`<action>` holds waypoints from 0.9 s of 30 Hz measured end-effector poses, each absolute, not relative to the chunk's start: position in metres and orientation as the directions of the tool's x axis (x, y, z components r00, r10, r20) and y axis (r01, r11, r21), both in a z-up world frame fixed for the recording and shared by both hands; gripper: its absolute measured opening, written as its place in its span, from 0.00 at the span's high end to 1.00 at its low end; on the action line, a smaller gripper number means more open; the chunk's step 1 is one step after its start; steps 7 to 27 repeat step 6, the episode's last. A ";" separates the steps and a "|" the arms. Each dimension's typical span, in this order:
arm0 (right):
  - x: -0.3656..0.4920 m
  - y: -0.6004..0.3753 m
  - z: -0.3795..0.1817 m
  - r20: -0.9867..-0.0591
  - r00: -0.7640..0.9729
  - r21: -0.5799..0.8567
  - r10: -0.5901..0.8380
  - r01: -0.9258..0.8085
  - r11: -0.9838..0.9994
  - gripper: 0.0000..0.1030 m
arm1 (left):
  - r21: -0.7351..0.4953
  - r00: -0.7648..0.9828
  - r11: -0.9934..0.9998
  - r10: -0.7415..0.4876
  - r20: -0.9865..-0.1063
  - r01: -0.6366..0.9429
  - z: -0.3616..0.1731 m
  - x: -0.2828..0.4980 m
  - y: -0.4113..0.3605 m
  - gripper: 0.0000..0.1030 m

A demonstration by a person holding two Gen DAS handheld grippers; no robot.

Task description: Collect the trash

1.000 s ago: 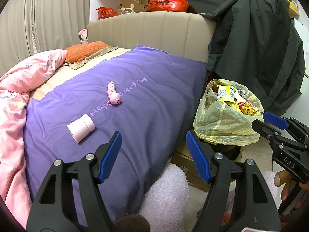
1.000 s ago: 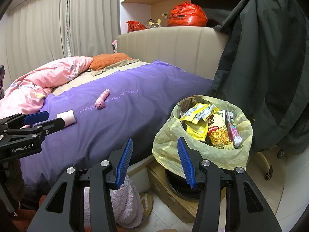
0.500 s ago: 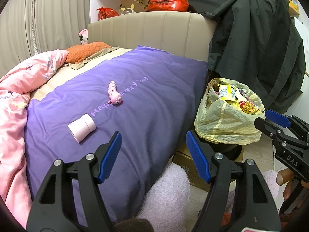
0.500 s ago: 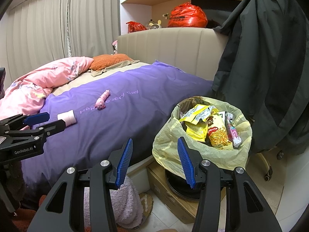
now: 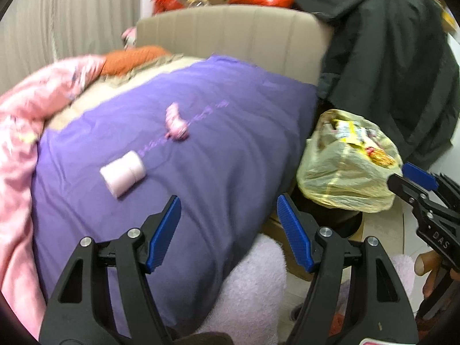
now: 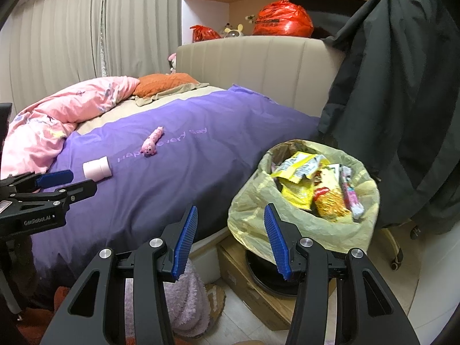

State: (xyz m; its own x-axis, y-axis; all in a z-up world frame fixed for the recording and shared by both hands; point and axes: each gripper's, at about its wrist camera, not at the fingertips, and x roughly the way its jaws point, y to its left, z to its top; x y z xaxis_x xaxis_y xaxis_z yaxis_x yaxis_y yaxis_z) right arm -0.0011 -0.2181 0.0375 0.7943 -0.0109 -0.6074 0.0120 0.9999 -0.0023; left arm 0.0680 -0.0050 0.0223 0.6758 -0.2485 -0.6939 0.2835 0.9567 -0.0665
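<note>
A pale pink cylinder (image 5: 123, 172) (image 6: 97, 168) lies on the purple bedspread (image 5: 224, 143) (image 6: 172, 172); a small pink worm-shaped toy (image 5: 176, 122) (image 6: 152, 142) lies farther back. Beside the bed stands a yellow trash bag (image 5: 345, 172) (image 6: 302, 215), full of snack wrappers. My left gripper (image 5: 228, 230) hovers open and empty over the bed's near edge, with the cylinder up and to its left. My right gripper (image 6: 230, 238) is open and empty between bed and bag. Each gripper shows at the edge of the other's view.
A dark jacket (image 6: 402, 100) hangs behind the bag. A pink quilt (image 6: 57, 120) and an orange pillow (image 6: 164, 83) lie at the far left of the bed. Red bags (image 6: 281, 18) sit above the headboard. A fluffy lilac mat (image 6: 184, 302) and a wooden box lie on the floor.
The left wrist view has shifted and blurred: the cylinder and toy now sit closer and further right in it. The right gripper has stayed put, and both grippers' jaws are unchanged.
</note>
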 end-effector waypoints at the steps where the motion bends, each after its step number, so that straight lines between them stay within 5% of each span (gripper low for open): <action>1: 0.006 -0.214 0.037 -0.609 0.793 -0.003 -0.002 0.000 1.000 0.55 | -0.077 0.671 0.963 -0.236 -0.703 0.258 0.020 0.073 0.002 0.36; 6: 0.053 -0.179 0.034 -0.612 0.784 0.000 0.106 -0.134 0.991 0.45 | -0.135 0.690 0.991 -0.100 -0.716 0.003 0.011 0.123 0.094 0.36; 27: 0.053 -0.179 0.034 -0.612 0.784 0.000 0.106 -0.134 0.991 0.45 | -0.135 0.690 0.991 -0.100 -0.716 0.003 0.011 0.123 0.094 0.36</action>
